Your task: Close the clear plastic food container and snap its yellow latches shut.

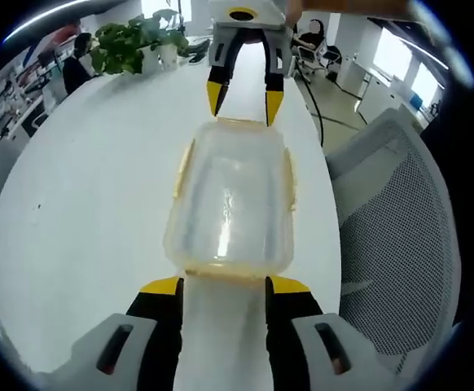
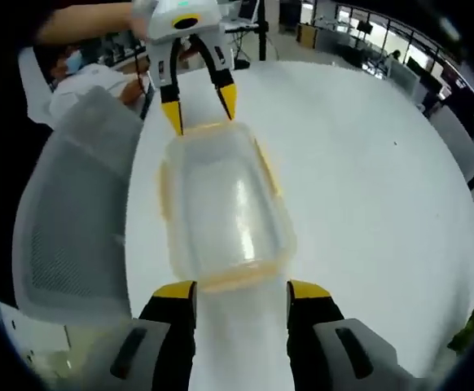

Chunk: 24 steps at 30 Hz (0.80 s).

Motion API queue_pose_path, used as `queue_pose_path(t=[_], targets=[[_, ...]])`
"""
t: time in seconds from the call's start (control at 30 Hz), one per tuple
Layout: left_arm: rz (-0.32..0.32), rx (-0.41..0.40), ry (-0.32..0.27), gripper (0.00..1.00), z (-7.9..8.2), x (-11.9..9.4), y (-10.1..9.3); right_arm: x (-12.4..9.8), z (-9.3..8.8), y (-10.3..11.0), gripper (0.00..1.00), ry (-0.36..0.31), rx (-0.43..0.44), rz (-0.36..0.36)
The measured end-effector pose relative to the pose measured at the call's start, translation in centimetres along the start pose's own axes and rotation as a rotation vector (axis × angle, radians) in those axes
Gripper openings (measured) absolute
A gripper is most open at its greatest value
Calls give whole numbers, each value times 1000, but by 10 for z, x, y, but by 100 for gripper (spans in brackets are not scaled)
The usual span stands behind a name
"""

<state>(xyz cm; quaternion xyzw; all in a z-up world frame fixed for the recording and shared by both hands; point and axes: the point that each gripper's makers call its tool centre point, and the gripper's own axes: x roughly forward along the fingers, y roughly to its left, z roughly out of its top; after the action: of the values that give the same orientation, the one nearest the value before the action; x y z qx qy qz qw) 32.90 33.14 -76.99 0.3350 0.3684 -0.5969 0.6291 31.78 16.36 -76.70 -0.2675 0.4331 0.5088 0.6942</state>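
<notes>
The clear plastic food container (image 1: pixel 229 199) lies lengthwise on the white table (image 1: pixel 90 204) with its lid on top. Yellow latches (image 1: pixel 184 167) run along its long sides, and yellow edges show at both short ends. My left gripper (image 1: pixel 226 285) is open, its yellow-tipped jaws just short of the container's near end. My right gripper (image 1: pixel 245 102) stands open at the far end, tips close to the rim. From the other side, my right gripper (image 2: pixel 242 290) is open before the container (image 2: pixel 225 204), and my left gripper (image 2: pixel 200 107) is open at the opposite end.
A grey mesh office chair (image 1: pixel 400 228) stands against the table's edge beside the container, also seen as chair (image 2: pixel 66 212). A potted plant (image 1: pixel 131 41) stands at the table's far end. A black cable (image 1: pixel 314 106) hangs past the edge. A person (image 2: pixel 82 77) sits behind the chair.
</notes>
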Motion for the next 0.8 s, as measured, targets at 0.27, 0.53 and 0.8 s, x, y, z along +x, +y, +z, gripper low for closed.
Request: queue_pose_path(t=[0.27,0.53,0.8], targets=[[2,-72,-29,38,2,-3,-1,1,6,0,42,-27,89,-10],[-8,-184,-78,39,7,-3,-7,0,7,1,39,-39,213,-44],[11,-361,-80,39,2,-4,0,-1,5,-4,38,-56,298,-76]])
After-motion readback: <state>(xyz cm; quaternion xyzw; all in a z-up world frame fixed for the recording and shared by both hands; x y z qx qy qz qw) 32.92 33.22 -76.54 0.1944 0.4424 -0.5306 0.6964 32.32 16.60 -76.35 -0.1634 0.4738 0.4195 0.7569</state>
